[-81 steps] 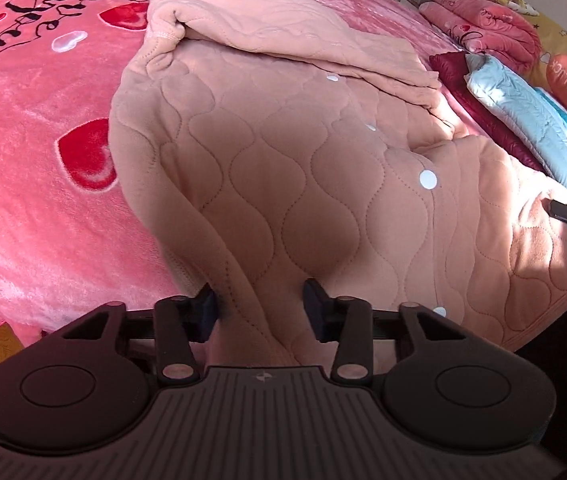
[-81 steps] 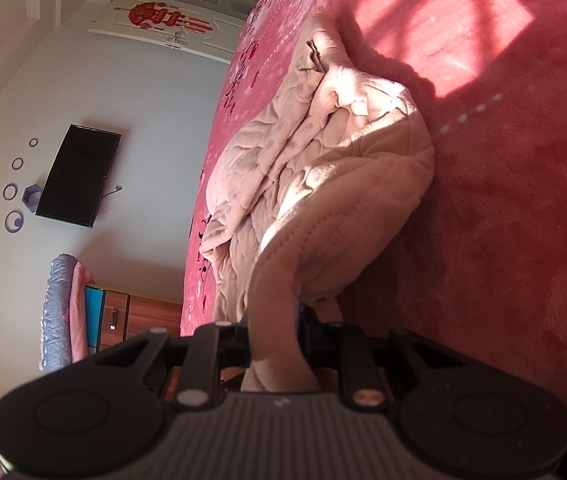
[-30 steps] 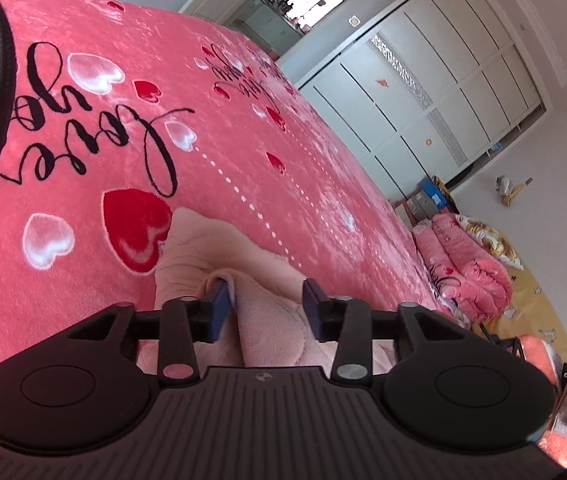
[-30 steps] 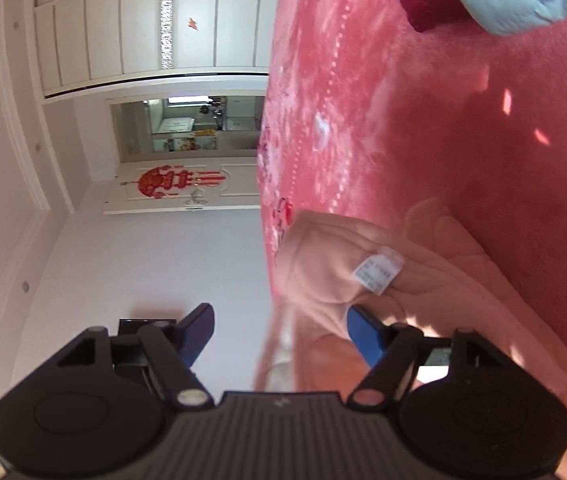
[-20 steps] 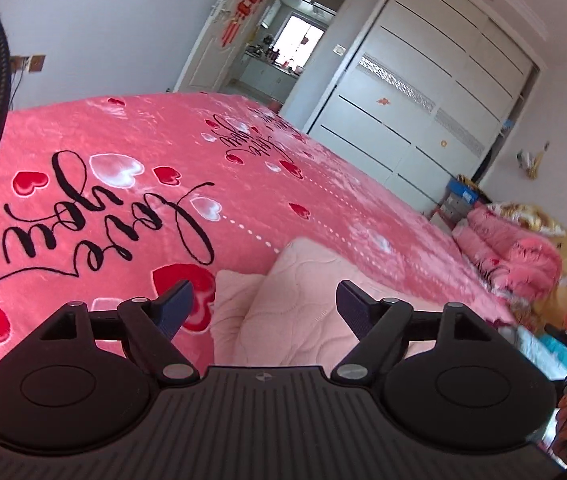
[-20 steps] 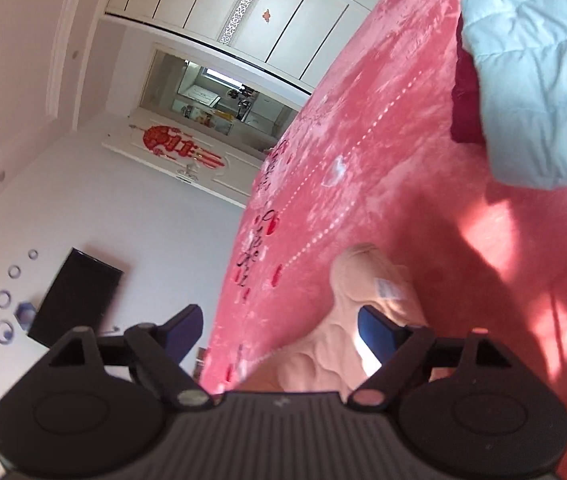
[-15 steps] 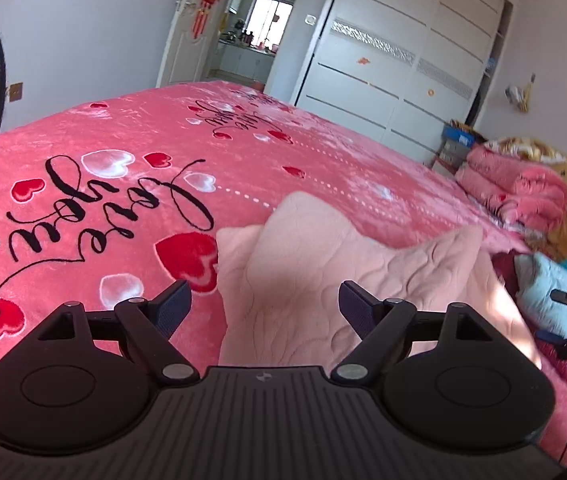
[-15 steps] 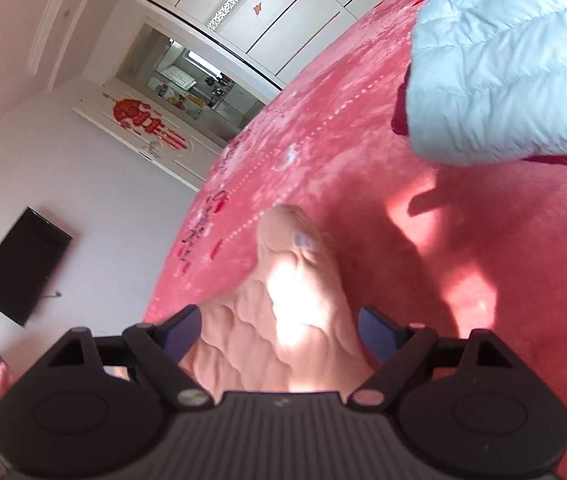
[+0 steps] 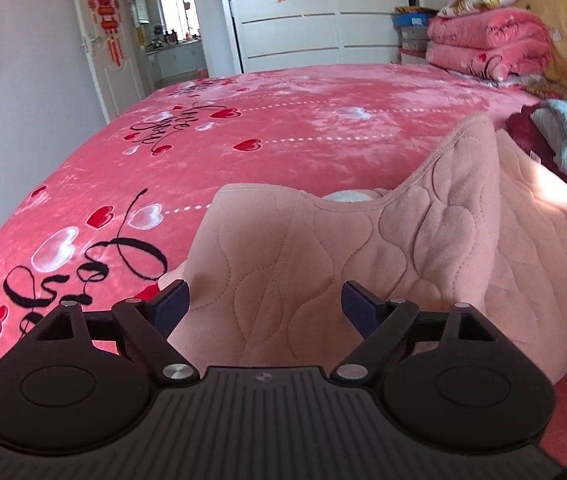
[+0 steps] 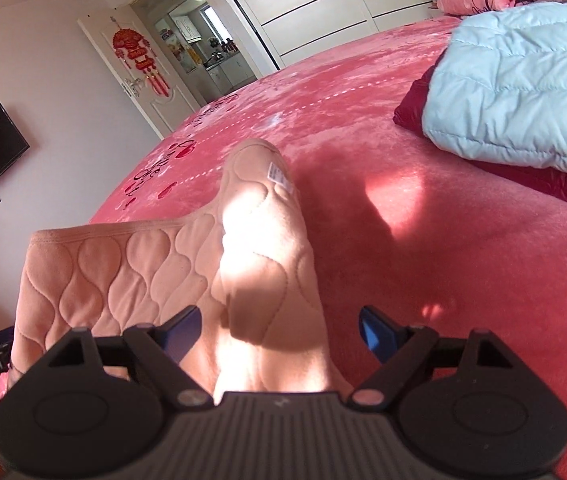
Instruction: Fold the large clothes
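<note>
We have let go: both grippers, left (image 9: 263,306) and right (image 10: 279,330), fingers spread, leave the peach garment (image 9: 363,248) folded over on the bed (image 9: 283,148); further folds likely remain.

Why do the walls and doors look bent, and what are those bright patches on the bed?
Both wrist views use fisheye lenses, so the wardrobe curves. In the right wrist view, sunlight strikes the peach quilted garment and the red bedspread, with dark shadows beside; the left wrist view is evenly lit.

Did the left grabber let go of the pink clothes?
Yes. The left gripper was pinching the pink garment; now its jaws are opening wide, and the garment lies on the bedspread.
</note>
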`<action>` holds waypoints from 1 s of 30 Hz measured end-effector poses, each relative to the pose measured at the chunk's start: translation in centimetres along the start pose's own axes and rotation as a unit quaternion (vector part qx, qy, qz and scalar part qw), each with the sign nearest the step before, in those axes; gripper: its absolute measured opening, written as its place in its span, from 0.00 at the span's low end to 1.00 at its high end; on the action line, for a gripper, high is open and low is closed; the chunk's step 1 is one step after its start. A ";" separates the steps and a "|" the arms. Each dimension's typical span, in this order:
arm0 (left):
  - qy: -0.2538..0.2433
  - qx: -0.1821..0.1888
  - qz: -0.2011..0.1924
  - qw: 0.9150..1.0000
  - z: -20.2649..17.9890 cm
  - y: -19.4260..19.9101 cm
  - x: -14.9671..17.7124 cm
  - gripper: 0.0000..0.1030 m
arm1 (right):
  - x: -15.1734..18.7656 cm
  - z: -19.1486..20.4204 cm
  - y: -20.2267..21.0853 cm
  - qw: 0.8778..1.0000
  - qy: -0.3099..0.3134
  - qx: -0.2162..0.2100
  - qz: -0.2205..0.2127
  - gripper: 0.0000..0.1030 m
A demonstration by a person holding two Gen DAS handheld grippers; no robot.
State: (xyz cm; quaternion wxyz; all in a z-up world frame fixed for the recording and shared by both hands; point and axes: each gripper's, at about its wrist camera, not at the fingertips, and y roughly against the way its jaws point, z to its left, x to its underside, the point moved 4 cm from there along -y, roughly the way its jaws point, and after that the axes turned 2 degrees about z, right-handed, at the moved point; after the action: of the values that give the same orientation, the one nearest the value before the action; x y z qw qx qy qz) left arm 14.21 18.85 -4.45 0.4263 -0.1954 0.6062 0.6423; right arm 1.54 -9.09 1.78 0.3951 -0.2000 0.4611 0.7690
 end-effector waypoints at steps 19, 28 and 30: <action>0.041 -0.074 0.012 0.996 1.3 -1.2 -0.7 0.23 | 0.7 2.2 -1.3 0.997 0.079 0.012 -0.015 0.56; 0.109 -0.116 0.011 0.987 3.8 -3.1 -1.2 0.24 | -0.2 2.9 -1.2 0.991 0.113 0.064 -0.039 0.13; 0.126 -0.118 0.023 0.985 4.2 -3.8 -0.6 0.27 | -0.4 2.3 -1.8 0.992 0.102 0.071 -0.033 0.13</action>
State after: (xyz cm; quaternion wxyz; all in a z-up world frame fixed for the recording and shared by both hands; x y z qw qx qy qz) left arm 18.64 22.25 -5.47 0.3061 -0.3097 0.5794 0.6889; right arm 3.34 -6.78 2.16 0.3840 -0.2640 0.5458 0.6964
